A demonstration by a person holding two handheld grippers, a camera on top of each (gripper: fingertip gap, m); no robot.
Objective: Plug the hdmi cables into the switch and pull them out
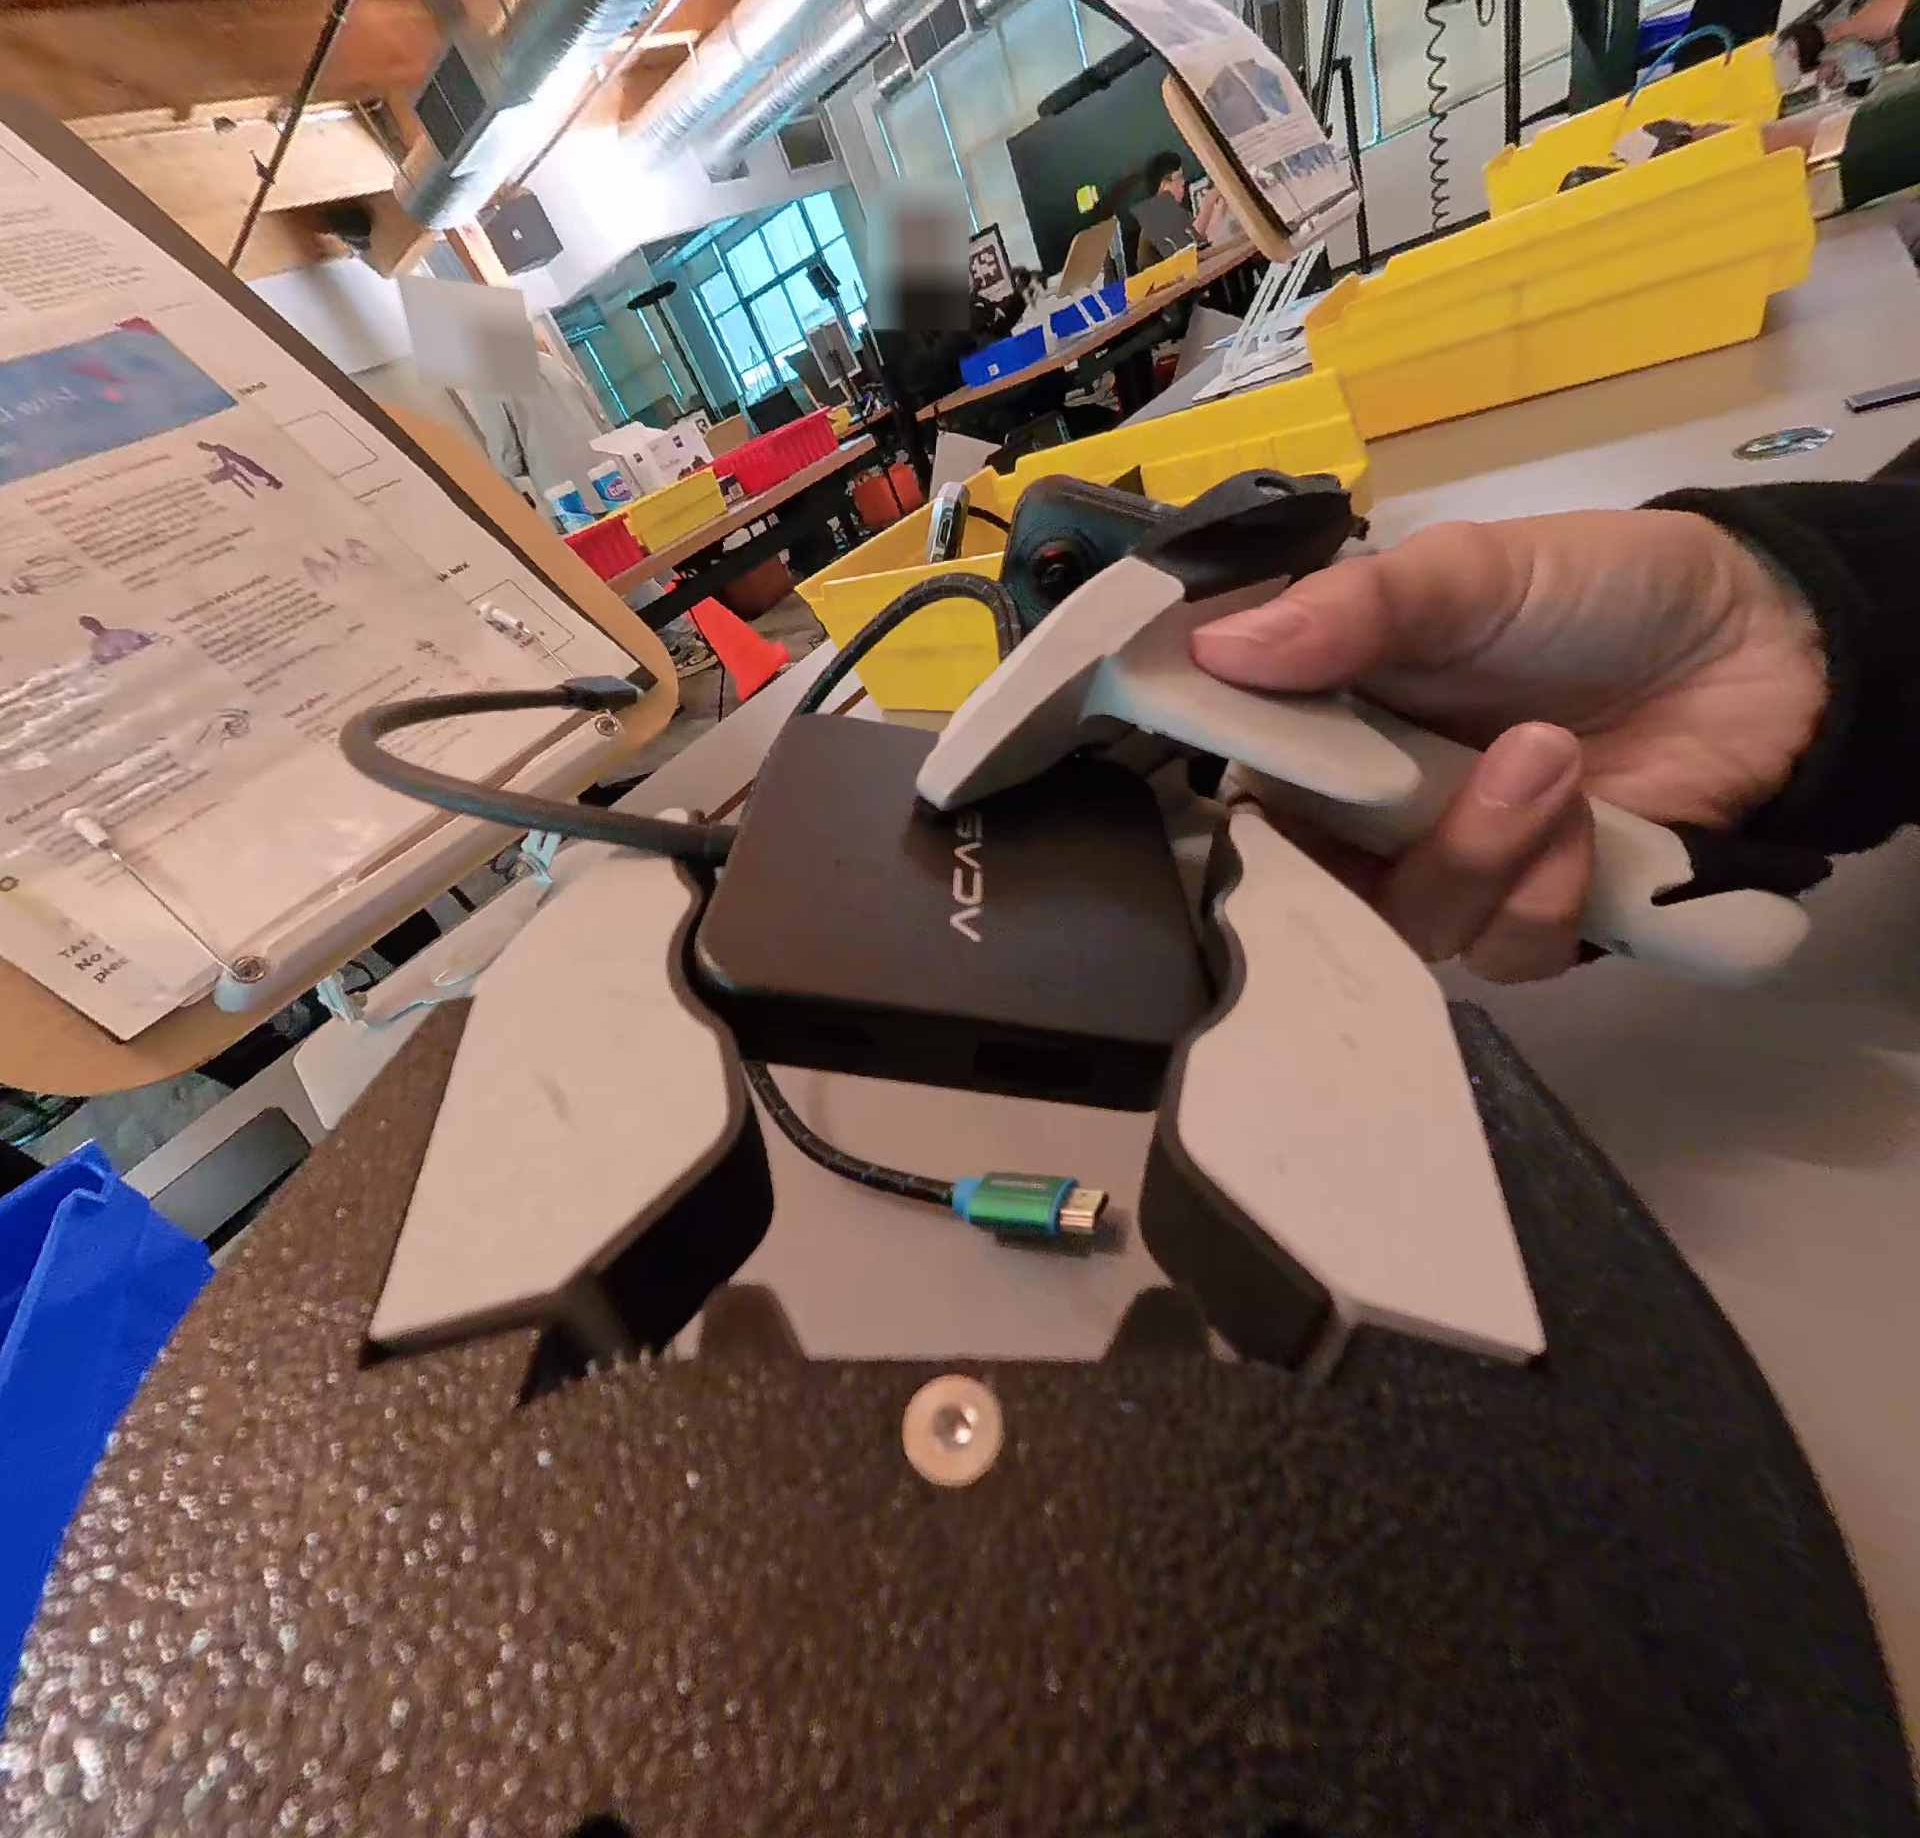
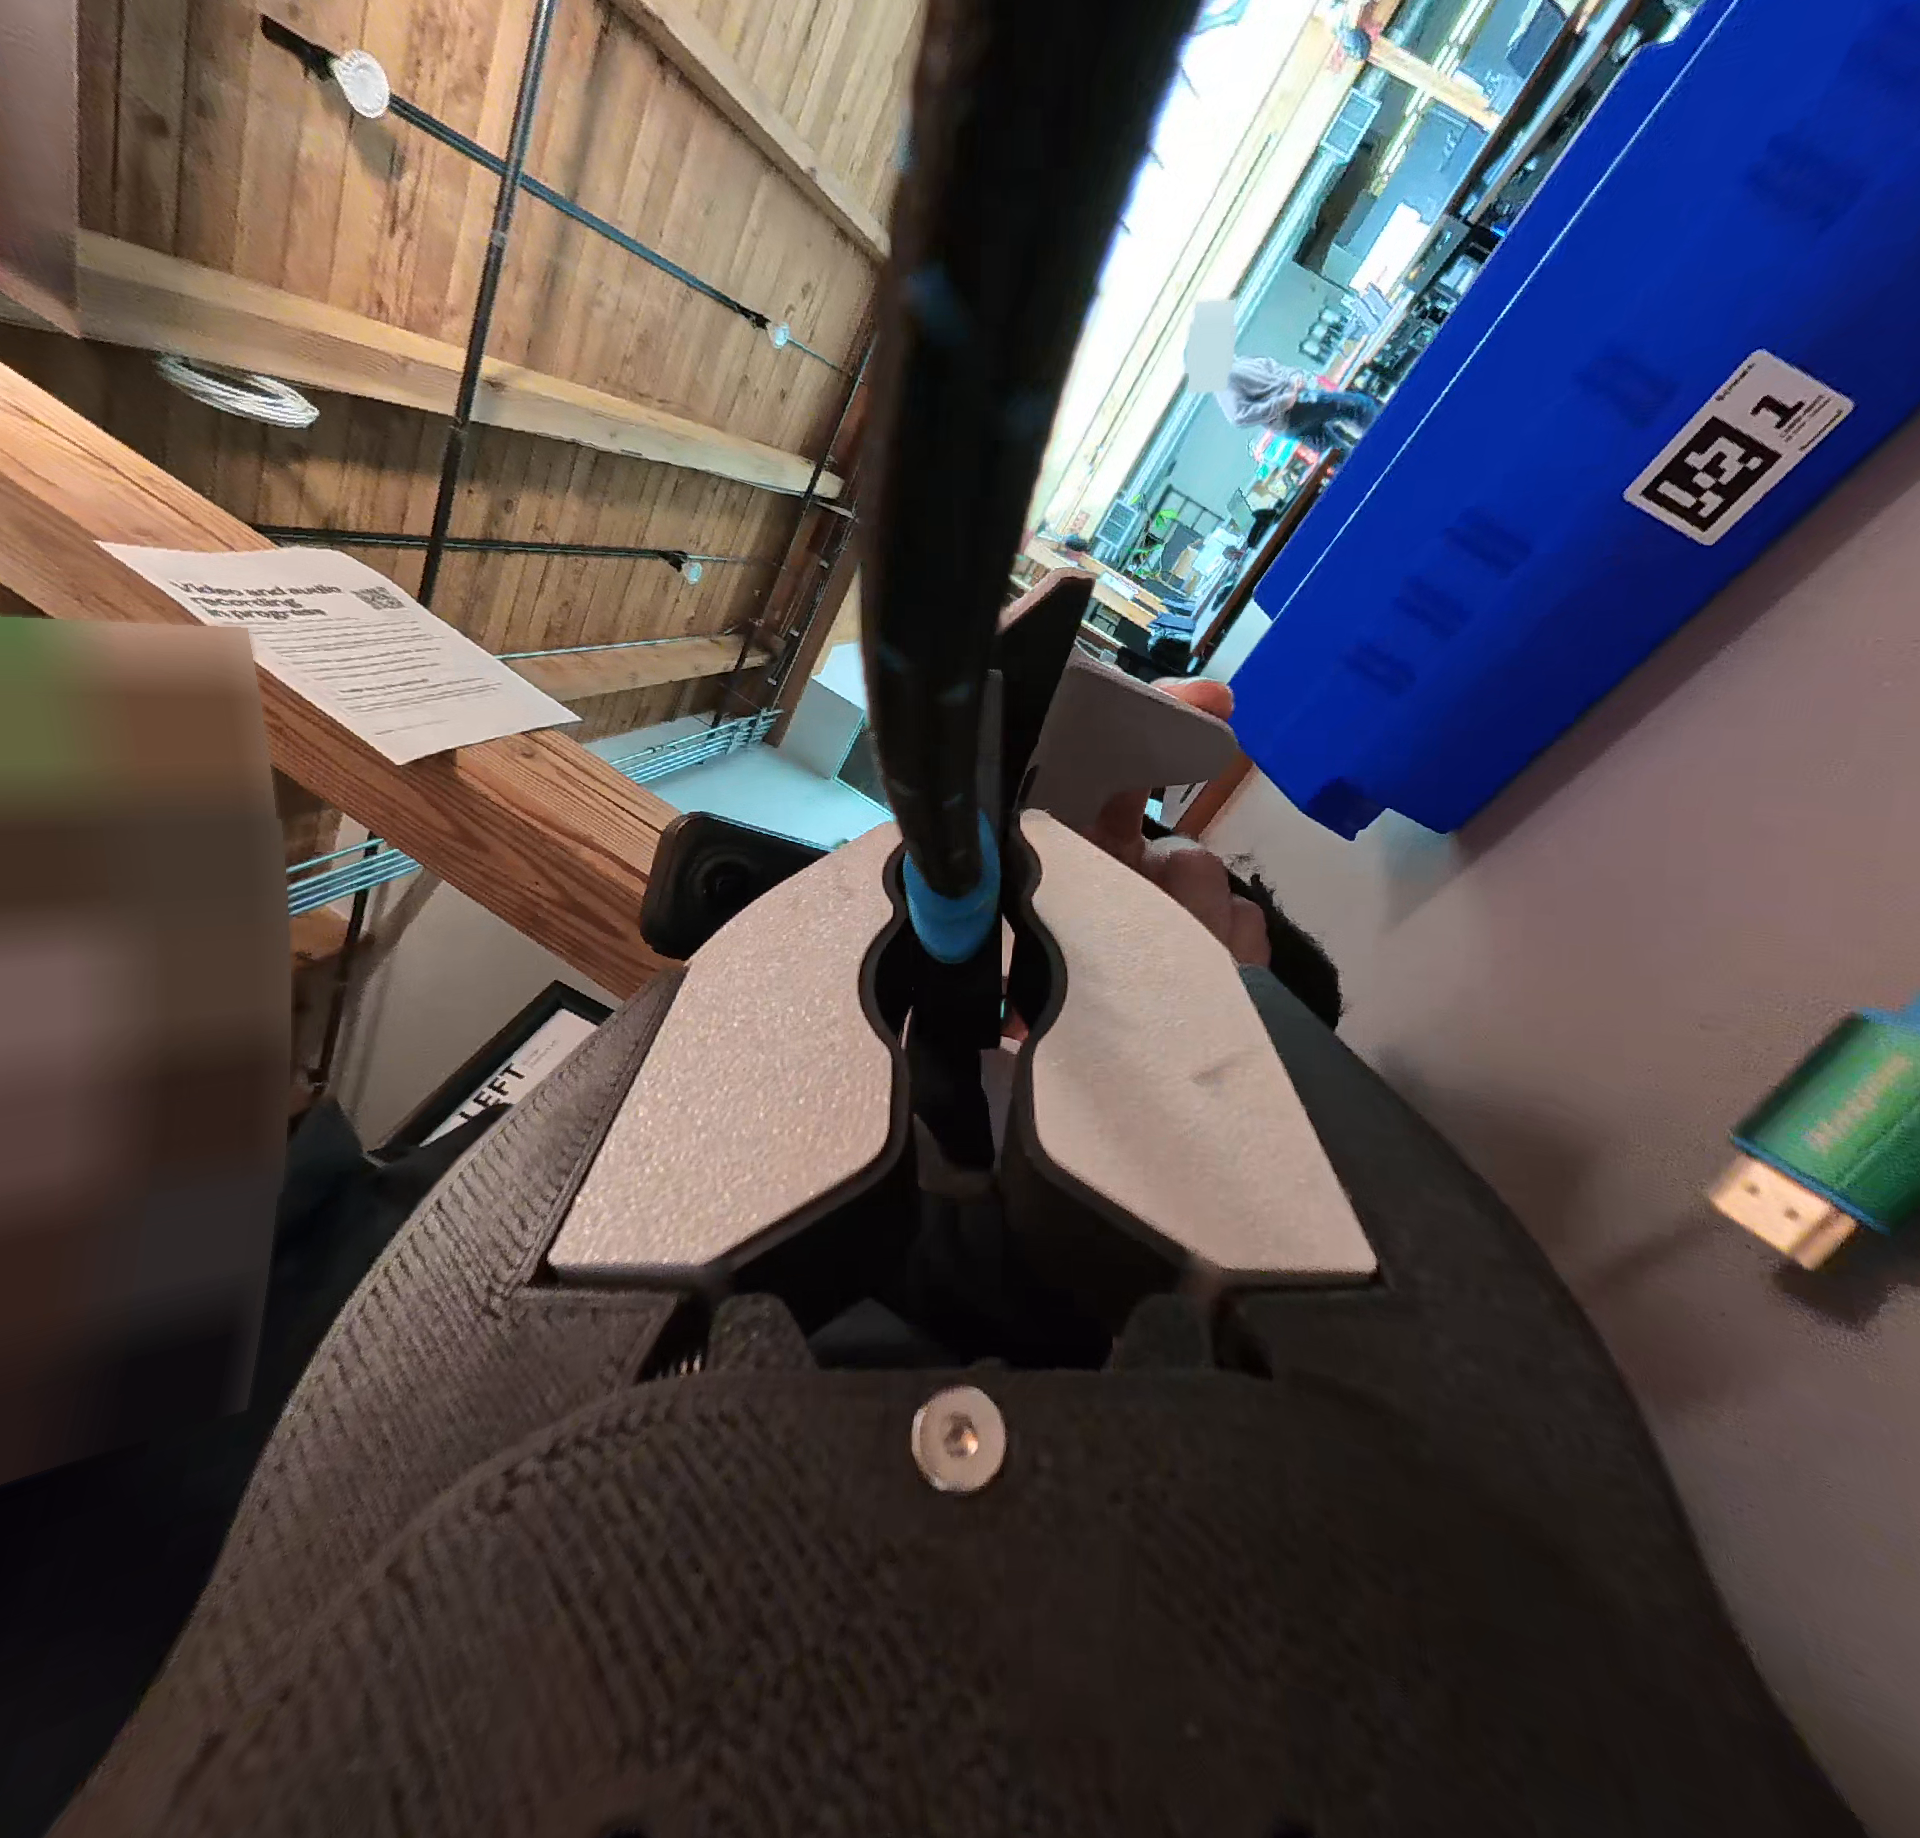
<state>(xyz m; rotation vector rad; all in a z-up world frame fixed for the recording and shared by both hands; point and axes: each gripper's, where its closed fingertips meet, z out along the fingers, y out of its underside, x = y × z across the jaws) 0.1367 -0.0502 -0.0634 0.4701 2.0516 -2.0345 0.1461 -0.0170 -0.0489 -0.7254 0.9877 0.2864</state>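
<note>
Left gripper [image 1: 951,967] of mine clamps the flat black rectangular switch box [image 1: 935,905] by its two sides, holding it over the pale grey desk [image 1: 1683,1113]. Below its empty front ports lies a loose braided HDMI cable with a green metal plug [image 1: 1023,1204], resting unplugged on the desk. Farther off, my right gripper [image 2: 961,941] is closed on a second black-and-blue braided cable [image 2: 940,749] at the switch's far side; whether that plug is seated I cannot tell. Judging by this, the green one remains.
</note>
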